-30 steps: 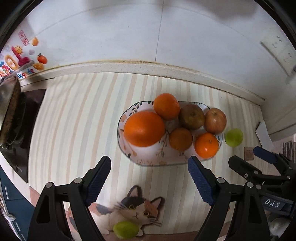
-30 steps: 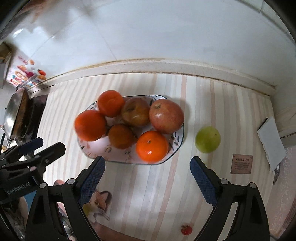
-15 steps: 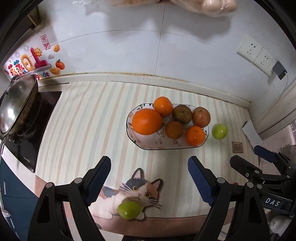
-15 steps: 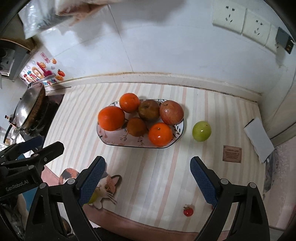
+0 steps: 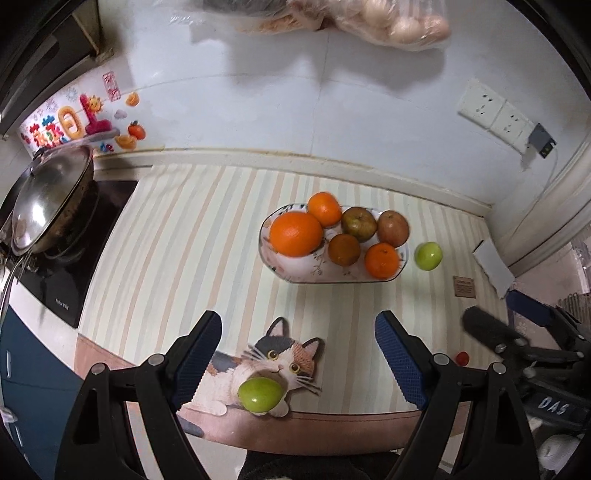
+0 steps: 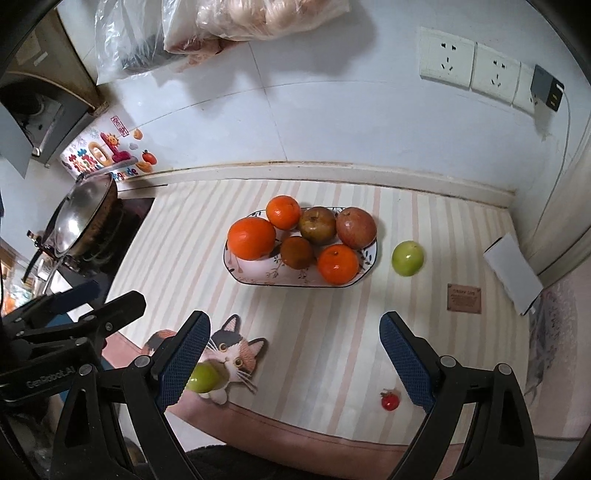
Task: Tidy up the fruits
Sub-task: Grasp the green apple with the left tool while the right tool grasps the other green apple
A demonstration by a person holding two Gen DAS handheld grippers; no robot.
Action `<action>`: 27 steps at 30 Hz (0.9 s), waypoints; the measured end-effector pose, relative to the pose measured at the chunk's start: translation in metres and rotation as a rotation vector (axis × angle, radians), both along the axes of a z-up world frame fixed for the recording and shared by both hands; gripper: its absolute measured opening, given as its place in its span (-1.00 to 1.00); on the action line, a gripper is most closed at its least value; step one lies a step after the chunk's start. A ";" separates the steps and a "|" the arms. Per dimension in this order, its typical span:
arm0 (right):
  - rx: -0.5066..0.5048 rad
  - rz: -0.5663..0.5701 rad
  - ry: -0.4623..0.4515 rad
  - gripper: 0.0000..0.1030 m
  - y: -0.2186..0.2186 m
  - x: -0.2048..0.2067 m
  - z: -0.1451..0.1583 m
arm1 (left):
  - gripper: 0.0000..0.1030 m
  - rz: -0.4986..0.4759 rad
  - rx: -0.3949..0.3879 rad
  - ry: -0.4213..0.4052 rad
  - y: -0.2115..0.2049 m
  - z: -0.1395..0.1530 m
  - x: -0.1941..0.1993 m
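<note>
A patterned oval plate on the striped counter mat holds several oranges and brownish apples. One green apple lies on the mat just right of the plate. A second green apple lies on the cat picture at the mat's front edge. A small red tomato lies near the front right. My left gripper is open and empty, above the front green apple. My right gripper is open and empty, well back from the plate.
A wok with a lid sits on a black cooktop at the left. A white box and a small brown card lie at the right. Bags hang on the wall above; wall sockets are at the right.
Both grippers have pulled up and back from the plate, so the fruit looks smaller and more of the counter and wall shows. Both stay open. No fruit has moved.
</note>
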State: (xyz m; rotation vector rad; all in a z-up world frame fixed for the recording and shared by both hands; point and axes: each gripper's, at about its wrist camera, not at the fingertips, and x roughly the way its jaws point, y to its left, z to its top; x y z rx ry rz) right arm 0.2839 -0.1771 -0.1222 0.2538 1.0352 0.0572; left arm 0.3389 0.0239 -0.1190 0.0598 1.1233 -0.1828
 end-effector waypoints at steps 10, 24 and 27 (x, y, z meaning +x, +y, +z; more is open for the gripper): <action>0.092 -0.139 0.166 0.85 -0.054 0.001 -0.071 | 0.65 0.063 0.098 0.245 0.020 -0.099 0.005; 0.168 -0.317 0.342 0.85 -0.119 0.001 -0.159 | 0.20 0.159 0.078 0.520 0.044 -0.234 -0.002; 0.173 -0.339 0.326 0.85 -0.129 0.016 -0.163 | 0.19 0.157 0.069 0.509 0.037 -0.231 0.002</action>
